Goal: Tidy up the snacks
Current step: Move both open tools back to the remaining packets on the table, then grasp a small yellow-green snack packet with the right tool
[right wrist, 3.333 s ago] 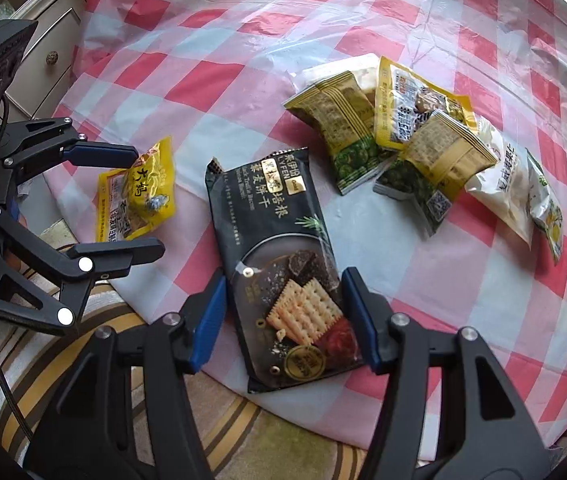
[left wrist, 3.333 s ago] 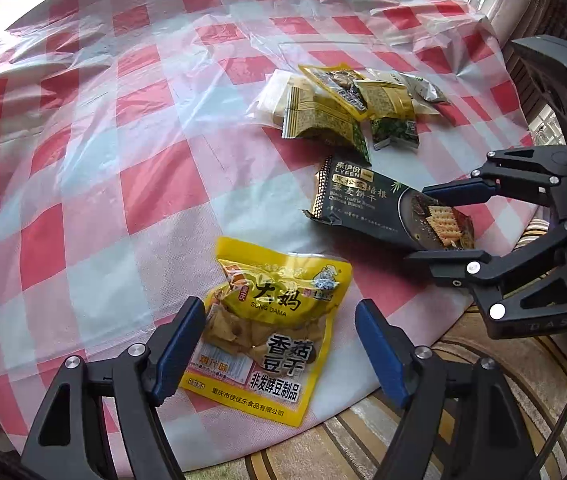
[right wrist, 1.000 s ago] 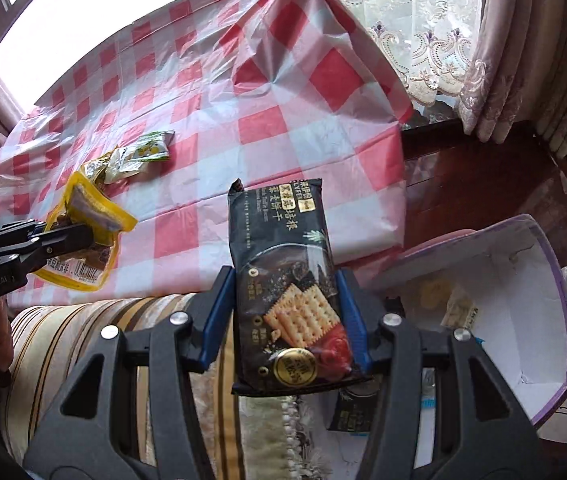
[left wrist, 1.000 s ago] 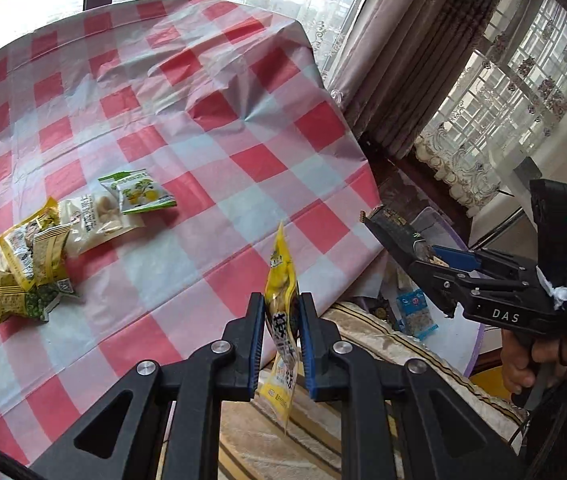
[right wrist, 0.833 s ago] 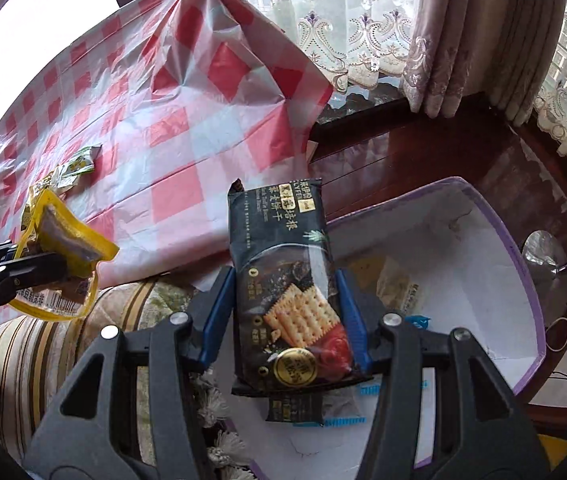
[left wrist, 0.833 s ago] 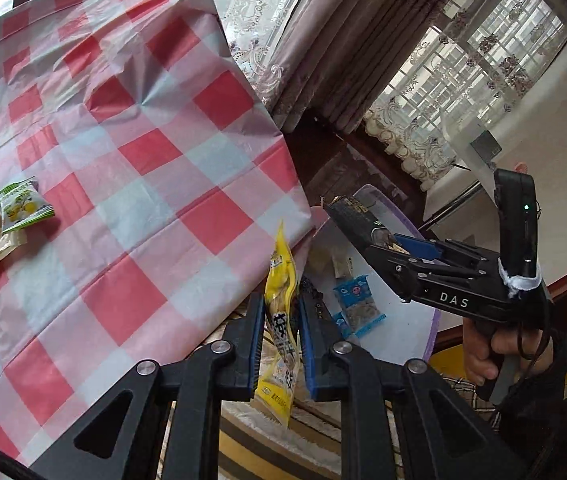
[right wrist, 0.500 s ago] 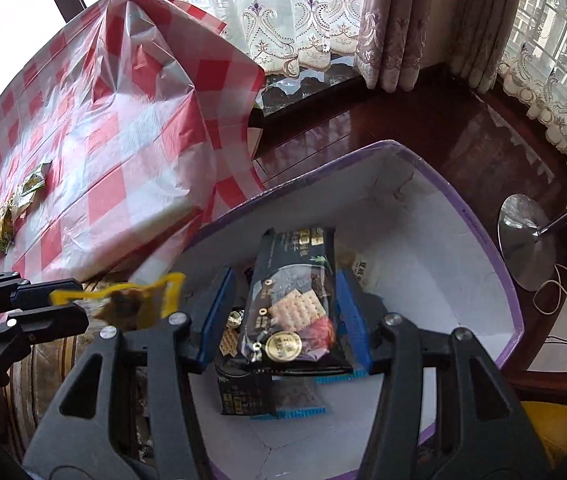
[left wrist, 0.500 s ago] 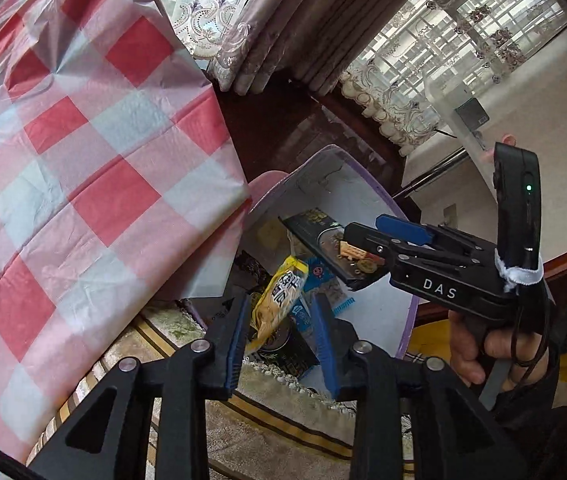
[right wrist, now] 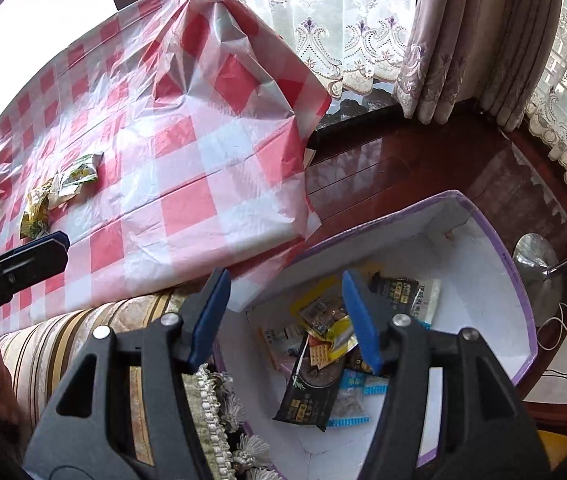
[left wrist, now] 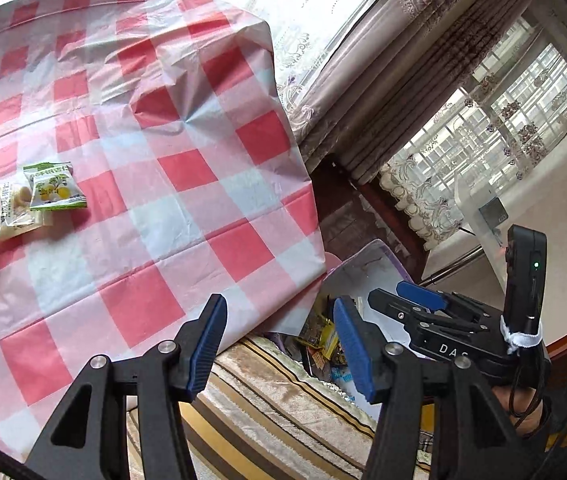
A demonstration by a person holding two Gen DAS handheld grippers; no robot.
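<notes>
My right gripper hangs over a white box with a purple rim on the floor; its jaws are opening and nothing is between them. Inside the box lie the black cracker pack, the yellow tofu pack and other snacks. My left gripper is above the table's edge, its jaws opening and empty; it also shows at the left as my left gripper. My right gripper shows over the box. Several small snack packs lie on the red-checked tablecloth.
A striped cushioned seat with a fringe lies between the table and the box. Curtains and a window stand behind. The floor is dark wood, with a metal stand base to the right of the box.
Both grippers swung from the table over the box and opened. The yellow pack and the black cracker pack dropped into the box. The left gripper has since swung back toward the table.
</notes>
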